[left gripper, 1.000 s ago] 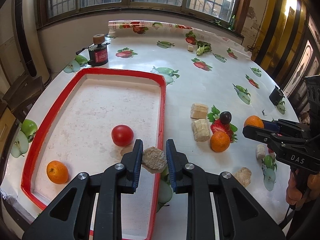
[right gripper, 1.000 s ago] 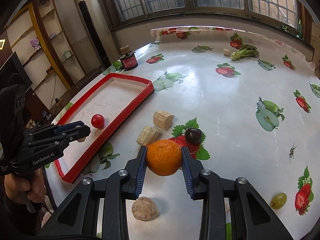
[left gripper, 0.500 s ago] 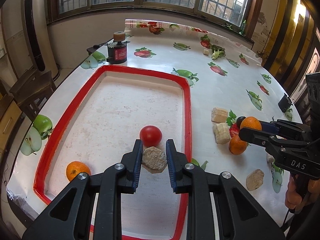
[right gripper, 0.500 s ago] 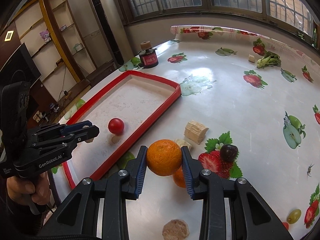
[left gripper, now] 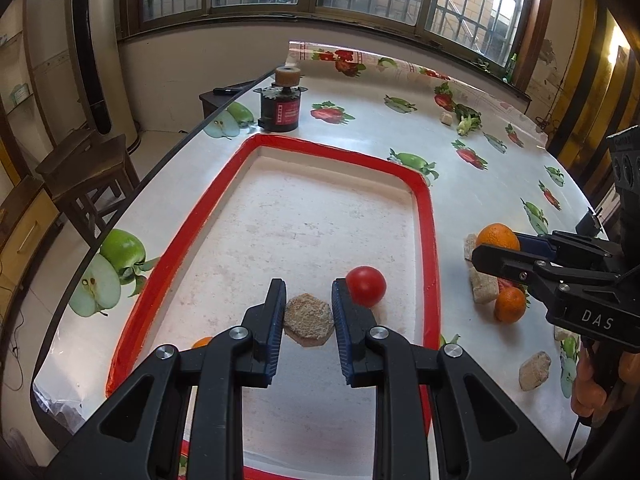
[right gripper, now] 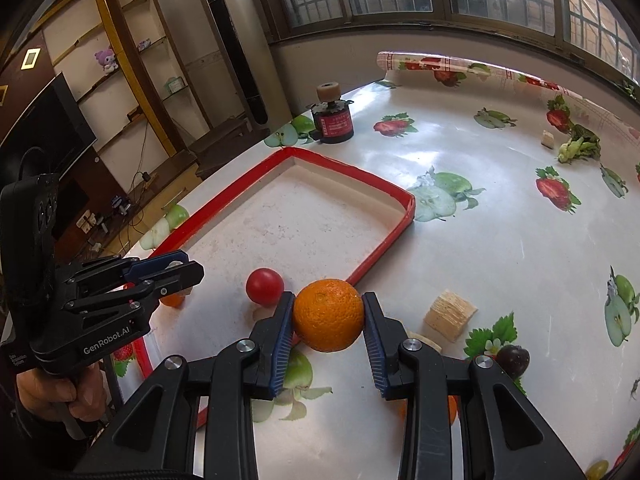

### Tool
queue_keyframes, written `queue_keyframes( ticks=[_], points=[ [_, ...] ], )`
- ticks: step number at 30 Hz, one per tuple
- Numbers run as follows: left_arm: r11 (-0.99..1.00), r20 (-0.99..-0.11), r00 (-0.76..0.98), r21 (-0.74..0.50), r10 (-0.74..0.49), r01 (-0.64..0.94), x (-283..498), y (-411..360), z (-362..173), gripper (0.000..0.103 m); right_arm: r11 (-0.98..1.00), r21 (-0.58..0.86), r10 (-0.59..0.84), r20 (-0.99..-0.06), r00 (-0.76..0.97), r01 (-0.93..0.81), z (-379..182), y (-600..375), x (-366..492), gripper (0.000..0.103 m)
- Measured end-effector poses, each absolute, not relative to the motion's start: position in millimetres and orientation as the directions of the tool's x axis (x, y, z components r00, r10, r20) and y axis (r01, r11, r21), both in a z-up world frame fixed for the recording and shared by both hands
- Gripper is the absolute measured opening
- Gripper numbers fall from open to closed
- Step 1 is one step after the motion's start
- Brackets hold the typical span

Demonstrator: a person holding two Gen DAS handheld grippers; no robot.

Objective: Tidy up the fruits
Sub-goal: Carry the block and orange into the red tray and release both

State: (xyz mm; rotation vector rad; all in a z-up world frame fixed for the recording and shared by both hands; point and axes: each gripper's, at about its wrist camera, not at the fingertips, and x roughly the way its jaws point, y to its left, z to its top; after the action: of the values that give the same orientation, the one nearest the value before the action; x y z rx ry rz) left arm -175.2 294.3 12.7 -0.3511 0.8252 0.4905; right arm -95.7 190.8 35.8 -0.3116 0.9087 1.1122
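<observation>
Both hands are mid-carry here, so this looks like the transport-and-drop step of sorting fruit into the red-rimmed tray (left gripper: 425, 216). The left gripper (left gripper: 308, 309) is clenched on a rough brown lump (left gripper: 308, 320) — some beige, crusty thing, can't say what fruit it's meant to be — and it hangs above the tray floor, just beside the red tomato (left gripper: 365, 285) that already sits inside. There's also a small orange (left gripper: 202, 342) in the tray, mostly hidden behind the left gripper's arm. The right gripper (right gripper: 329, 322) is clamped on a big orange (right gripper: 329, 315), pads pressing on both sides, and from its own view it's hovering about over the tray's near rim, so not quite above the floor. Out on the fruit-print tablecloth (right gripper: 500, 240) there's a dark plum (right gripper: 513, 359), a pale ridged block (right gripper: 450, 315) and a few more bits waiting. My guess for the next move: the left one only needs to drop a little and let go, but it should keep clear of the tomato so it doesn't knock it rolling. The right one needs to get further in over the rim before it opens — an orange let go on the edge will probably roll back out onto the table.
</observation>
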Motion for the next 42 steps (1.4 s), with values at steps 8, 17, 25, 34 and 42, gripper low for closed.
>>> queue_keyframes(
  ticks=[8,17,25,34,42],
  points=[
    [0.808,-0.765,0.571,-0.115,0.299,-0.578,-177,320,16,0.021,0.432,0.22,0.641,-0.757,0.126,-0.874,39,219,-89,0.034],
    [0.787,-0.804,0.524,-0.121,0.28,-0.606,-162,344,-5,0.021,0.411,0.216,0.61,-0.787,0.091,-0.886,21,268,-80,0.034],
    [0.777,-0.837,0.483,-0.118,0.258,-0.619,-155,351,-25,0.021,0.411,0.181,0.545,-0.835,0.081,-0.893,-12,292,-75,0.034],
    [0.774,-0.858,0.449,-0.102,0.249,-0.624,-152,350,-34,0.021,0.407,0.155,0.52,-0.849,0.089,-0.9,-23,298,-76,0.036],
    [0.765,-0.862,0.43,-0.08,0.269,-0.639,-155,348,-30,0.021,0.414,0.146,0.546,-0.83,0.116,-0.899,-6,287,-79,0.047]
  ],
)
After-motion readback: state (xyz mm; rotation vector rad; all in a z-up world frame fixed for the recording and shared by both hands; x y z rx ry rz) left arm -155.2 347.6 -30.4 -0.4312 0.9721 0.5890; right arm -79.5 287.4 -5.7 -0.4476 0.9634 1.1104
